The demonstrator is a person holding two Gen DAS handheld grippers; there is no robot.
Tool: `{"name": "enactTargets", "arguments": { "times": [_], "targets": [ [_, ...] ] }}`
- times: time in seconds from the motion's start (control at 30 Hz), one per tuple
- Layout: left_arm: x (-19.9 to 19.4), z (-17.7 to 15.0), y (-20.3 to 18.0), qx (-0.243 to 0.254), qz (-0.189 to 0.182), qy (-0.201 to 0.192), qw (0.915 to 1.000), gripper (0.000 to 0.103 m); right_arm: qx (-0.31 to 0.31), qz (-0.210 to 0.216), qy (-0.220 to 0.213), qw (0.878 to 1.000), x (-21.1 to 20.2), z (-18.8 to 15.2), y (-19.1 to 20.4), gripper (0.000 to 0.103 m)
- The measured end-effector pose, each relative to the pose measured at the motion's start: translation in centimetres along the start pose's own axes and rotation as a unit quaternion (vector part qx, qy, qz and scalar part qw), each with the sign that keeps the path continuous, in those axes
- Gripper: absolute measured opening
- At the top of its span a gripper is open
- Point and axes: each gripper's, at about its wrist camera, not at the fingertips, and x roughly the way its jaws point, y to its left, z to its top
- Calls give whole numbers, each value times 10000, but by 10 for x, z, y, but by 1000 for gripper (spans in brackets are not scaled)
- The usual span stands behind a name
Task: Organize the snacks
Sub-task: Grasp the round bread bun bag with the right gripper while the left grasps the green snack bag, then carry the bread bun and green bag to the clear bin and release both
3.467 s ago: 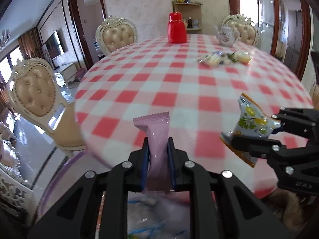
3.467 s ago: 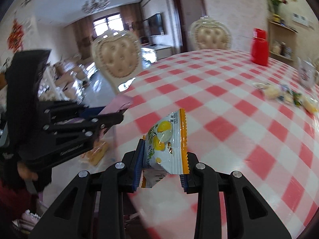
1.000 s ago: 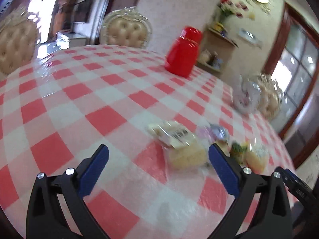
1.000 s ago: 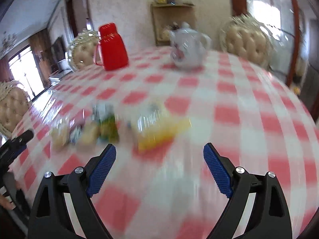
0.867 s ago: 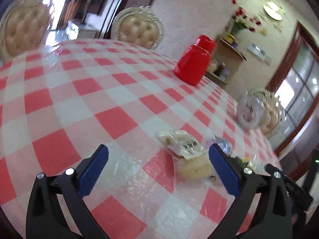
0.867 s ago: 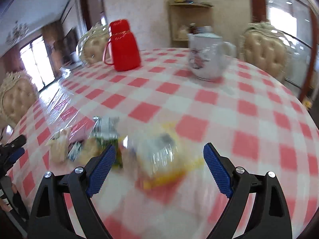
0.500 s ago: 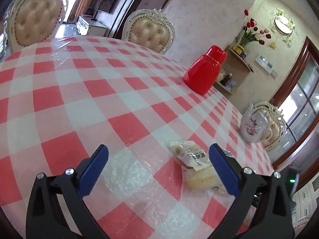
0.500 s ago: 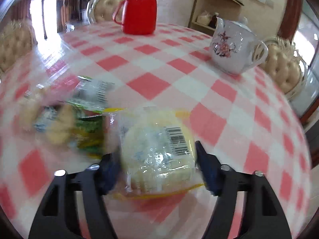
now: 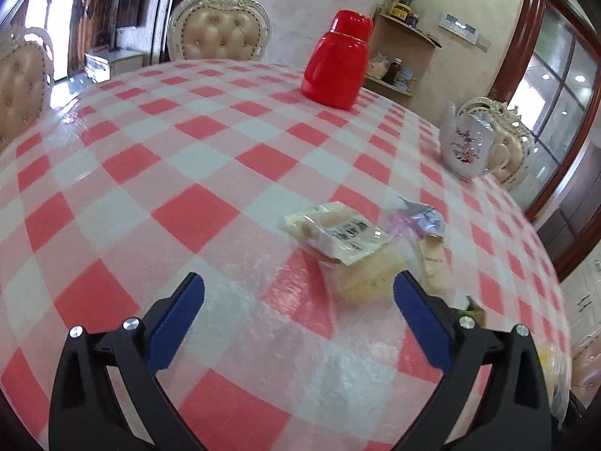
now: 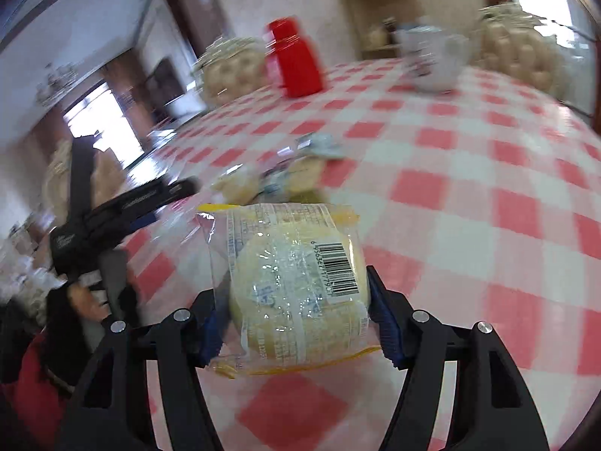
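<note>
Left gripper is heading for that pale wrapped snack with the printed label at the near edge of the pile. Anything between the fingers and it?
Nothing visible does. The left gripper is open, with only bare checked tablecloth between its fingertips and the wrapped snack. The rest of the snack pile lies beside and beyond it.

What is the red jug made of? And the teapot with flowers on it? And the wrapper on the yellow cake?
Red jug: probably plastic, smooth with a soft sheen.
Teapot: looks like glazed china, glossy white with painted flowers.
Wrapper: thin clear plastic film, crinkly and shiny, since the cake shows through it.
</note>
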Motion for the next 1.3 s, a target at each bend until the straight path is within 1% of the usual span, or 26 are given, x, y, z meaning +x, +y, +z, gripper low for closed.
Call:
{"name": "enactTargets", "arguments": {
  "times": [0.03,0.1,0.13,0.2,0.27,0.3,0.33,0.4,0.43,0.47,0.6,0.67,0.7,0.73,0.77,0.83,0.87,0.93,1.03,1.2,1.3],
  "targets": [
    [0,-3,-7,56,-187,86,9998,101,157,-341,-119,9992,-3,3,-11,64],
    [1,-8,-28,365,-393,162,9984,101,394,-708,-246,9964,-9,4,-29,64],
    [3,-13,-43,614,-491,219,9967,101,596,-735,-279,9951,-12,5,-38,64],
    [8,-23,-79,1258,-663,337,9893,101,852,-598,-340,9940,-14,6,-46,64],
    [14,-34,-110,1851,-560,348,9805,101,812,-441,-425,9948,-17,6,-42,64],
    [18,-38,-119,2004,-499,376,9777,101,770,-420,-443,9952,-18,6,-40,64],
    [26,-41,-128,2069,-424,486,9762,101,746,-386,-439,9955,-18,6,-37,64],
    [36,-41,-133,1880,-421,658,9791,101,792,-313,-415,9955,-19,5,-39,64],
    [38,-40,-134,1784,-408,678,9808,101,812,-295,-414,9954,-20,5,-39,64],
    [42,-39,-136,1686,-323,685,9828,101,829,-275,-421,9953,-20,5,-39,64],
    [51,-42,-145,1601,-11,822,9837,101,823,-179,-416,9956,-20,6,-38,64],
    [51,-42,-144,1465,53,835,9857,100,842,-139,-403,9955,-19,6,-37,64],
    [52,-42,-144,1465,51,857,9855,79,858,-127,-408,9954,-18,6,-38,64],
    [51,-44,-144,1509,-98,876,9846,53,873,-123,-410,9953,-18,5,-38,64],
    [49,-44,-144,1612,-117,828,9834,37,888,-139,-403,9951,-17,5,-39,64],
    [42,-43,-139,1600,-397,902,9822,36,922,-185,-388,9948,-14,3,-42,64],
    [34,-43,-132,1561,-482,845,9829,36,941,-191,-372,9947,-12,3,-43,64],
    [22,-41,-123,1636,-510,662,9830,36,983,-189,-343,9944,-10,2,-45,64],
    [5,-33,-99,1355,-699,610,9864,36,974,-227,-301,9945,-6,1,-46,64],
    [-20,-38,-74,1159,-709,472,9896,36,888,-277,-234,9954,1,-1,-43,64],
    [-29,-46,-62,1047,-726,466,9908,37,789,-409,-218,9958,4,-2,-41,64]
  ]
}}
